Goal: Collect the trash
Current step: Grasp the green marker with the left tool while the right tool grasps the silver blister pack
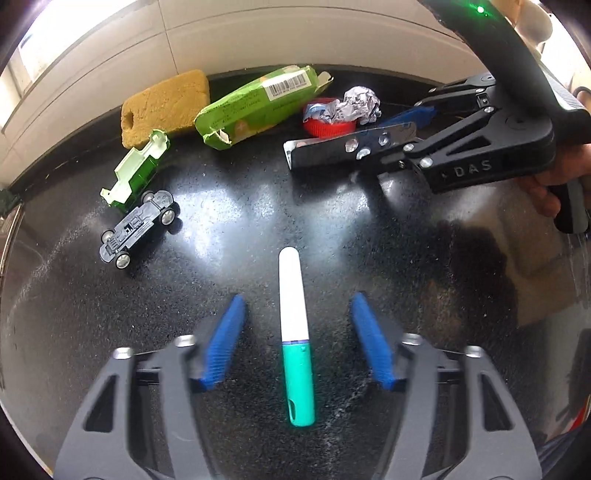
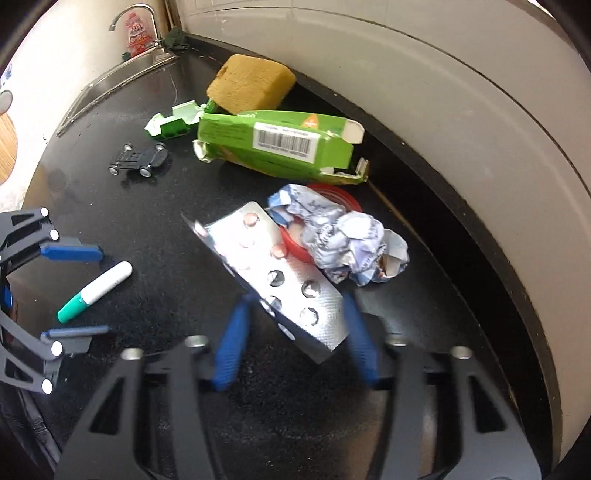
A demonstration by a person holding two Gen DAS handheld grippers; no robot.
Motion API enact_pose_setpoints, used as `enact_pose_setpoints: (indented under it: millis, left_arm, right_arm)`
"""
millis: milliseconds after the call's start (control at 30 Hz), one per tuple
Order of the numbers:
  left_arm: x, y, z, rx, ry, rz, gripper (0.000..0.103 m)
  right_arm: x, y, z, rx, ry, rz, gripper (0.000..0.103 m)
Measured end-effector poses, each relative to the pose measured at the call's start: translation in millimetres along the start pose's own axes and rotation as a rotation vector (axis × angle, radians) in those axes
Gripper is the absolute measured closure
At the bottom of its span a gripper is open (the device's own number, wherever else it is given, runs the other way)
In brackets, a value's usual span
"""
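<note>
On the black speckled tabletop (image 1: 258, 206), the left tongs (image 1: 297, 341) point steeply down with their blue pads (image 1: 225, 343) spread on either side of a marker (image 1: 295, 339); the marker lies flat between them, white cap away from the camera and teal barrel toward it, and neither pad touches it. From the right wrist view the same marker (image 2: 96, 291) shows between the left tongs (image 2: 105, 291) at the frame's left edge. The right tongs (image 2: 295, 343) straddle the near end of a silver blister pack (image 2: 273, 273), which sits tilted with one long edge raised; the pads (image 2: 231, 347) are blurred, and whether they press the pack or merely flank it cannot be told. In the left wrist view the right tongs (image 1: 295, 149) lie along the pack (image 1: 373, 138), a hand (image 1: 554, 184) gripping their handle at the right edge. Just beyond the pack a crumpled wrapper (image 2: 343, 240) rests on a red lid (image 2: 332, 195). Behind these lies a torn green carton (image 2: 280, 144) on its side, barcode up, and a yellow sponge (image 2: 251, 88) sits against the white wall (image 2: 424, 92). To the left are a green toy-car body (image 1: 138, 170) and, near it, a grey wheeled chassis (image 1: 138, 229) turned underside up. A sink (image 2: 122, 77) with a tap (image 2: 133, 14) shows at the far left corner.
</note>
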State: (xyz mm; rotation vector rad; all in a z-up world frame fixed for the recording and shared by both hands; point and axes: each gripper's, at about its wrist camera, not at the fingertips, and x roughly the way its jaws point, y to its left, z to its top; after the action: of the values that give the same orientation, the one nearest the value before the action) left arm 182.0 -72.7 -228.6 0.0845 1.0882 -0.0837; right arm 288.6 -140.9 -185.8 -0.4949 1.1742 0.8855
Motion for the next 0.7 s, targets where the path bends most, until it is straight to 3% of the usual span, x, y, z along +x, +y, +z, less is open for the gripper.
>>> enact_pose_setpoints:
  millis: [33, 100, 133, 300, 700]
  left_arm:
    - [-0.9, -1.4, 0.1, 0.001, -0.001, -0.001, 0.064]
    - [-2.0, -3.1, 1.2, 0.008, 0.003, -0.005, 0.088]
    - [-2.3, -2.8, 1.9, 0.007, 0.009, -0.011, 0.091]
    - [-13.2, 5.3, -0.4, -0.017, 0.030, -0.035, 0.091]
    - [-95.2, 20.4, -31.6, 0.031, -0.063, -0.041, 0.091]
  right_arm:
    - [-0.1, 0.5, 1.0, 0.008, 0.004, 0.010, 0.072]
    - [-2.7, 5.9, -1.9, 0.027, 0.008, 0.032, 0.079]
    - [-4.7, 9.7, -3.4, 0.033, 0.008, 0.034, 0.081]
    - [-23.7, 31.3, -11.9, 0.119, -0.005, 0.023, 0.086]
    - [-116.9, 112.2, -52.6, 0.351, -0.114, -0.069, 0.086]
